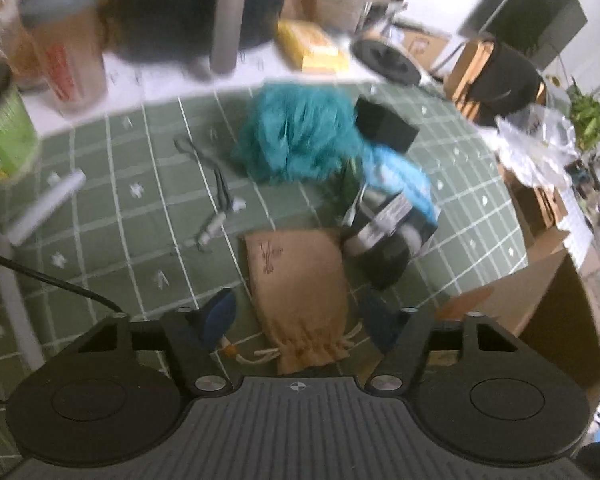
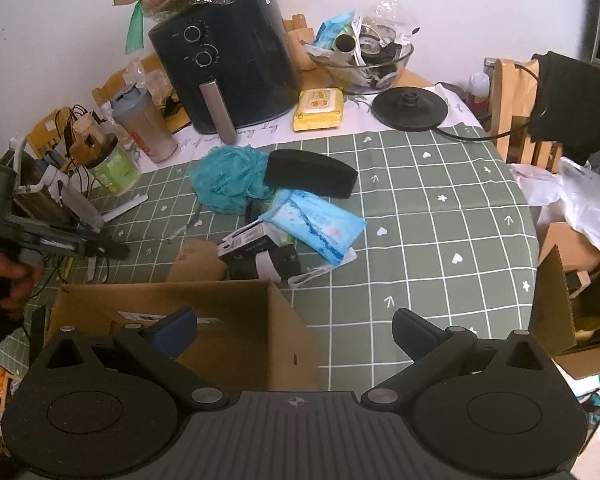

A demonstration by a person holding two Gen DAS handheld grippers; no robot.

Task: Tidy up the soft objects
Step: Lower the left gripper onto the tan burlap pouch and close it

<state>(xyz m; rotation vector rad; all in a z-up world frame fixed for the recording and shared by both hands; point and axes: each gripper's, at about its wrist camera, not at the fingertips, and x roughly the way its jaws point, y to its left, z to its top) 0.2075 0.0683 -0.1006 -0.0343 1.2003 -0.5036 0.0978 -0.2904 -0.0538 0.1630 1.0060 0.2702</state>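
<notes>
A tan drawstring pouch (image 1: 300,280) lies flat on the green checked cloth (image 1: 120,240). My left gripper (image 1: 300,316) is low over it with the jaws astride its gathered end; the pads are just clear of the fabric, so it is open. Beyond the pouch sit a black roll (image 1: 384,260), a blue wipes pack (image 1: 400,176), a teal bath puff (image 1: 296,136) and a black foam block (image 1: 384,120). My right gripper (image 2: 296,328) is open and empty above an open cardboard box (image 2: 236,332). The same pile shows there: pouch (image 2: 196,260), puff (image 2: 228,180), block (image 2: 310,174), wipes (image 2: 316,220).
Along the back stand an air fryer (image 2: 228,64), a shaker bottle (image 2: 144,124), a green tin (image 2: 114,168), yellow wipes (image 2: 320,108), a kettle base (image 2: 410,110) and a glass bowl (image 2: 364,60). A thin cord (image 1: 216,200) lies left of the pouch. Boxes and bags (image 2: 580,200) crowd the right.
</notes>
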